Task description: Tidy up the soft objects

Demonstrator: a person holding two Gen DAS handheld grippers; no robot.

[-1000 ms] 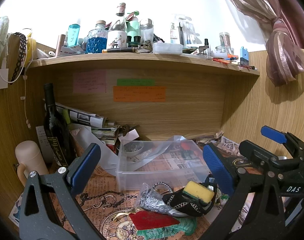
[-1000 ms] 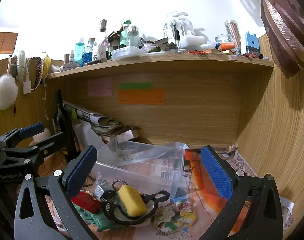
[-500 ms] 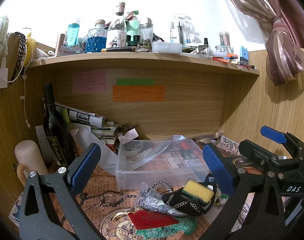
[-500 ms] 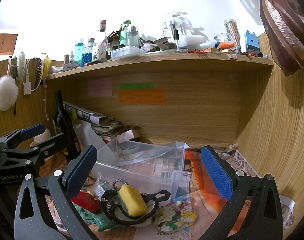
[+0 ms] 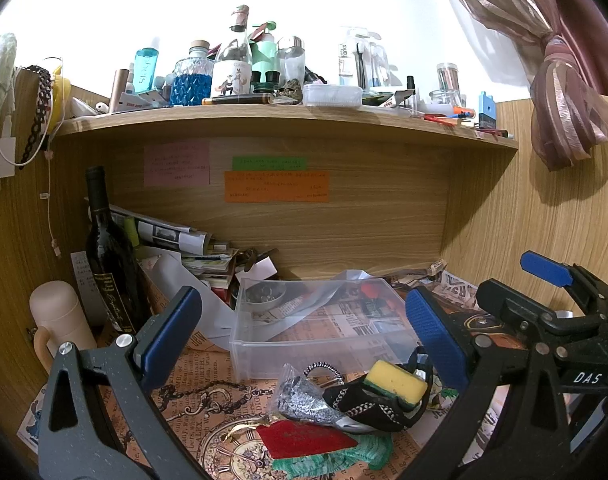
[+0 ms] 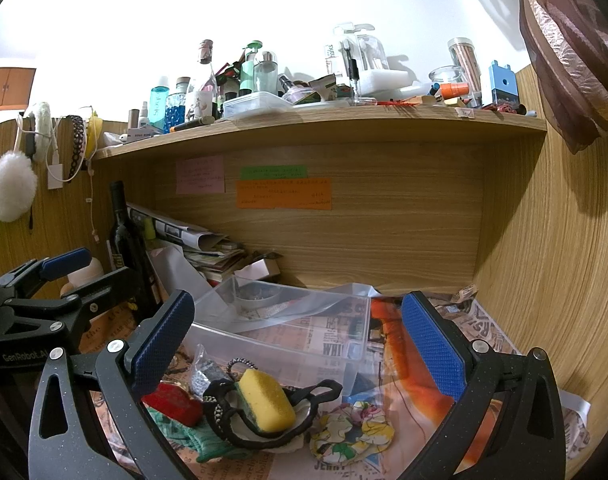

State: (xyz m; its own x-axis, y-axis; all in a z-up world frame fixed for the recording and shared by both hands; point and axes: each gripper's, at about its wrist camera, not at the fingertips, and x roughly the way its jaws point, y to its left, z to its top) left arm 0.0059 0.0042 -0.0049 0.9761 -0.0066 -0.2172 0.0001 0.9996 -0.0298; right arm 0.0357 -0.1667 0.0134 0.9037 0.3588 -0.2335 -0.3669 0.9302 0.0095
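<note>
Hovering wide apart, left gripper (image 5: 301, 334) and right gripper (image 6: 299, 338) empty, spongy yellow block (image 6: 267, 400), clear plastic bin (image 5: 316, 332).

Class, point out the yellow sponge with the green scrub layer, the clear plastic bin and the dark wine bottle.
yellow sponge (image 6: 266, 399), right wrist view, middle of its yellow face.
clear plastic bin (image 5: 304, 356), left wrist view, front wall.
dark wine bottle (image 5: 107, 256), left wrist view, shoulder of the body.

Porous foam sponge (image 6: 266, 399), clear glossy plastic bin (image 6: 287, 356), matt wood-grain shelf (image 6: 324, 128).
</note>
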